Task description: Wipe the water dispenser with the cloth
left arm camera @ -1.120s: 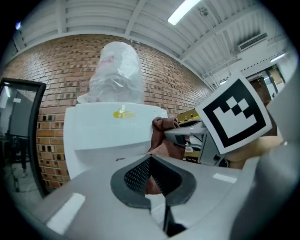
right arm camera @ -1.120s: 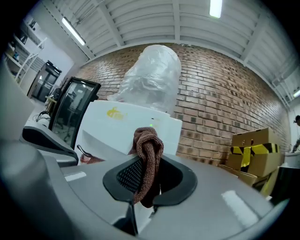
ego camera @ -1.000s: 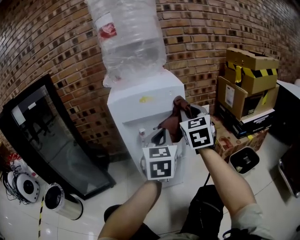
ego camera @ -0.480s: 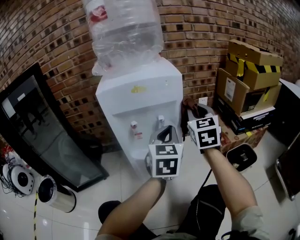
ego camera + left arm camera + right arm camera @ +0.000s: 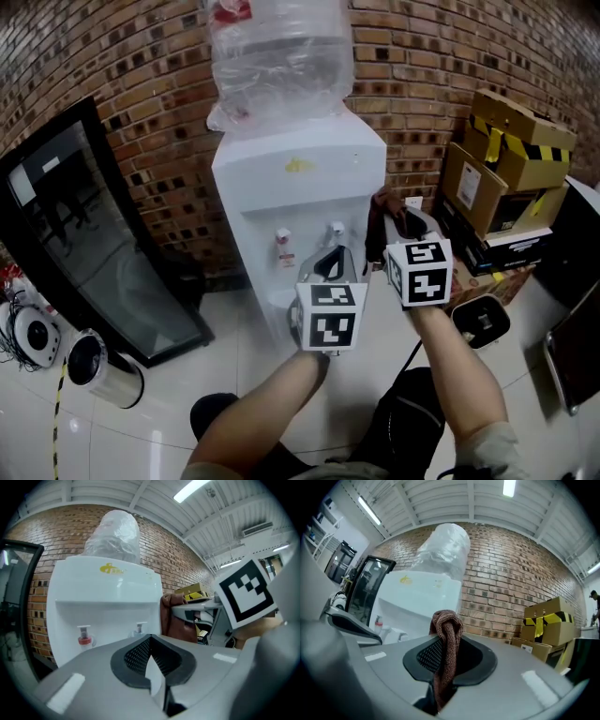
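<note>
I see a glossy pale tiled floor, with the white water dispenser standing on it against the brick wall. Left of it, a black-framed glass panel rests on the tiles, tilted; a steel cylinder lies on its side near the panel's lower corner, and a white round device sits at the far left. At the right stands a stack of cardboard boxes, with a small black-and-white object on the floor in front.
</note>
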